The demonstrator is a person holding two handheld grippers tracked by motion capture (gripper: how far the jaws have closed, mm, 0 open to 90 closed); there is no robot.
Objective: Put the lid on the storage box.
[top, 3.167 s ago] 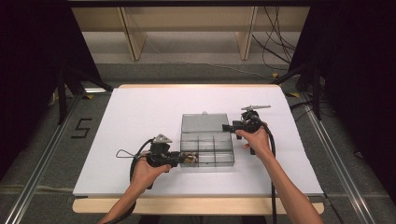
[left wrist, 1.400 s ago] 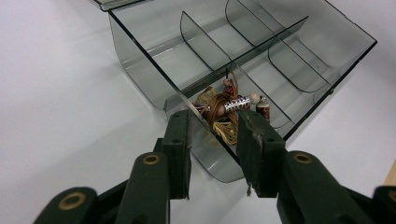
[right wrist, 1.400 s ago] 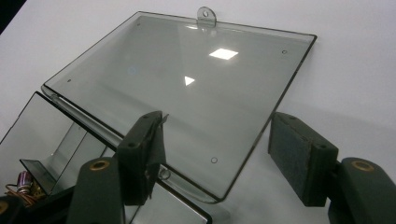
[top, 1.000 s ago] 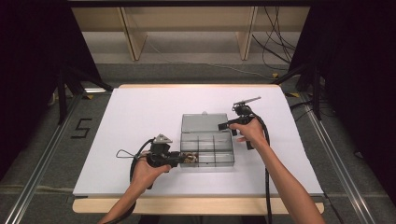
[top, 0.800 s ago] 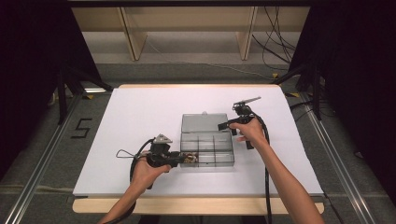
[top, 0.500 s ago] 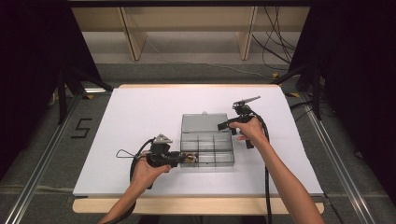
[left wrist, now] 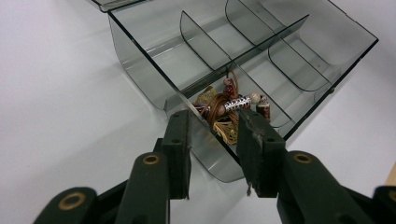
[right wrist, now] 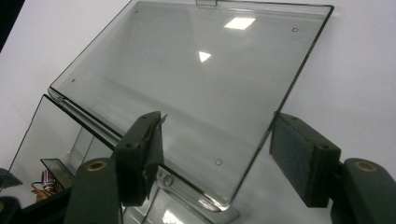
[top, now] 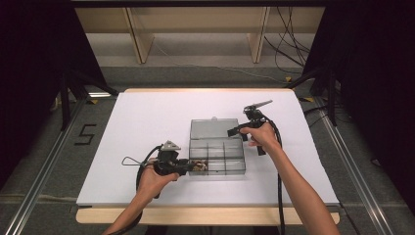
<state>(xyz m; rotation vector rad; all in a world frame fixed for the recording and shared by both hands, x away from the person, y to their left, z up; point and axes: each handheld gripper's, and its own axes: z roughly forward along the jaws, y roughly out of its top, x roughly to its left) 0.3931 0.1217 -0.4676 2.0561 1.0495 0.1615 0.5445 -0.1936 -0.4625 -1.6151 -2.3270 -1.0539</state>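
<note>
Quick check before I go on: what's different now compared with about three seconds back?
The right gripper has lifted off the box's near right side and swung back to the right edge of the open lid, its fingers apart with that edge between them. The left gripper stays clamped on the left end wall of the clear box, by the beaded cord. Box and lid lie as before.

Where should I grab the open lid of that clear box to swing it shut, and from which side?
Grip the lid at its free far edge, by the small latch tab, coming from the side away from the hinge. It lies flat and open behind the compartmented box, so that thin edge is the likeliest hold. The right gripper is open above its near corner.
</note>
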